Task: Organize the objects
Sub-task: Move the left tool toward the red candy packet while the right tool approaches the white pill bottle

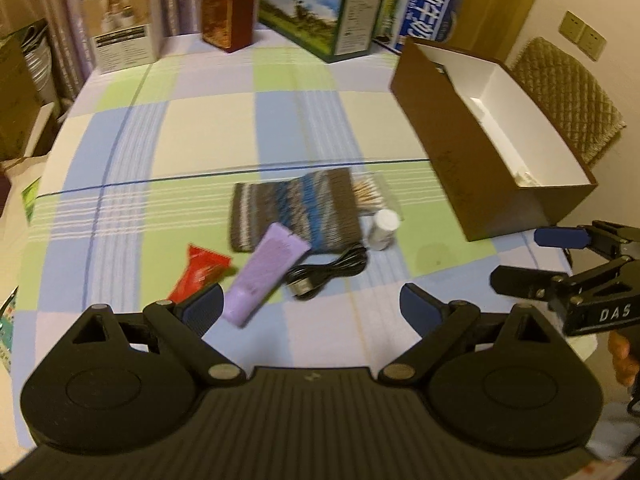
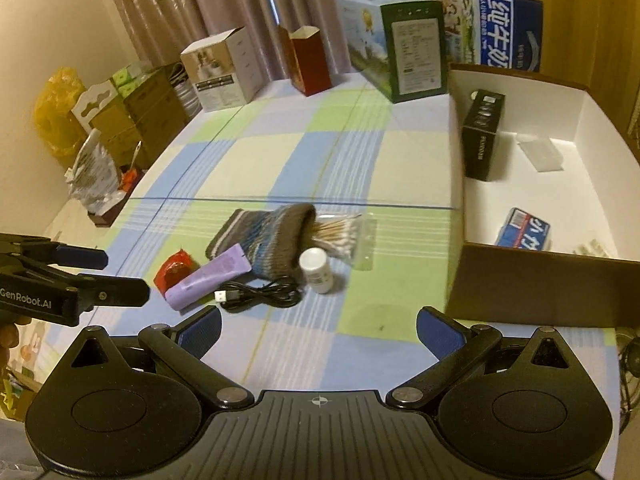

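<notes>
A small heap lies mid-table on the checked cloth: a striped knitted sock [image 1: 296, 208] [image 2: 272, 236], a bag of cotton swabs [image 1: 370, 194] [image 2: 340, 232], a white bottle [image 1: 384, 228] [image 2: 316, 270], a purple tube [image 1: 266, 276] [image 2: 208, 278], a red packet [image 1: 200, 274] [image 2: 174, 272] and a coiled black cable [image 1: 328, 272] [image 2: 264, 294]. My left gripper [image 1: 310, 306] [image 2: 108, 276] hovers open just short of the tube and cable, holding nothing. My right gripper [image 2: 319, 324] [image 1: 536, 256] is open and empty, near the bottle and the brown box [image 1: 460, 152] [image 2: 540, 284].
The brown box holds a black carton [image 2: 482, 136] and a blue packet [image 2: 526, 230]. Along the far edge stand a white box [image 1: 124, 24], a red-brown box [image 1: 228, 12], a green carton [image 1: 324, 12] and a blue carton [image 1: 428, 12]. Stacked boxes [image 2: 140, 108] sit left of the table.
</notes>
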`<state>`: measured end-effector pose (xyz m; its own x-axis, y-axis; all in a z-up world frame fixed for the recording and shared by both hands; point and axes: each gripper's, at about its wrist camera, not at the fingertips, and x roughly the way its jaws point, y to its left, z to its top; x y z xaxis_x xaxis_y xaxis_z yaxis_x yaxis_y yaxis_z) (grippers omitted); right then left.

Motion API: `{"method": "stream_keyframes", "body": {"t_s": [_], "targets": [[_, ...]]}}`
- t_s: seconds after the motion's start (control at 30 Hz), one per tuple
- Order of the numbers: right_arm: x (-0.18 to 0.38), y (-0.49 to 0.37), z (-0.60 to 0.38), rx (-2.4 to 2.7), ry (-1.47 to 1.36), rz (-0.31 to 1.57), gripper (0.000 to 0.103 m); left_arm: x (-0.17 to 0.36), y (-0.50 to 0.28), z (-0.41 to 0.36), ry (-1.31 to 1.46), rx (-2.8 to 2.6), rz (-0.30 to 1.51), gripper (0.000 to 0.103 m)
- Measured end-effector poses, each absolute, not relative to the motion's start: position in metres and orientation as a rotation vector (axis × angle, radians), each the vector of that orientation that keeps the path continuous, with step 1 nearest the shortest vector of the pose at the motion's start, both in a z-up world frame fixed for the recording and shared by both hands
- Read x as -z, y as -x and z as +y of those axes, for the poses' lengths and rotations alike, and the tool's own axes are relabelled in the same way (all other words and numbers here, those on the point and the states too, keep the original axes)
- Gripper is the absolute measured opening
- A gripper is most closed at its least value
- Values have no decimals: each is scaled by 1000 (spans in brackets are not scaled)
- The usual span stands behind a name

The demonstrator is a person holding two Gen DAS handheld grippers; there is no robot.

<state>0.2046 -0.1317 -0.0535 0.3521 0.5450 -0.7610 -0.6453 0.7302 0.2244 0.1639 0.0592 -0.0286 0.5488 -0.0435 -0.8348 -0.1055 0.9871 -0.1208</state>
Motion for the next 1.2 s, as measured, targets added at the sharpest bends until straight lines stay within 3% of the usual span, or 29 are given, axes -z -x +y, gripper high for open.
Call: {"method": "stream_keyframes", "body": {"t_s": [0.67,0.83,0.9,1.2], "targets": [[77,-209,-92,-783,172,912,100,49,-153,109,170,-146,986,85],[83,-215,-84,-784,182,907,84,56,-159,114,168,-152,992,84],[87,-217,-81,-786,184,909,73,59,-162,117,168,-156,994,84],[104,-234,-70,-757,194,921,51,75,-179,126,158,-173,1013,81]]}}
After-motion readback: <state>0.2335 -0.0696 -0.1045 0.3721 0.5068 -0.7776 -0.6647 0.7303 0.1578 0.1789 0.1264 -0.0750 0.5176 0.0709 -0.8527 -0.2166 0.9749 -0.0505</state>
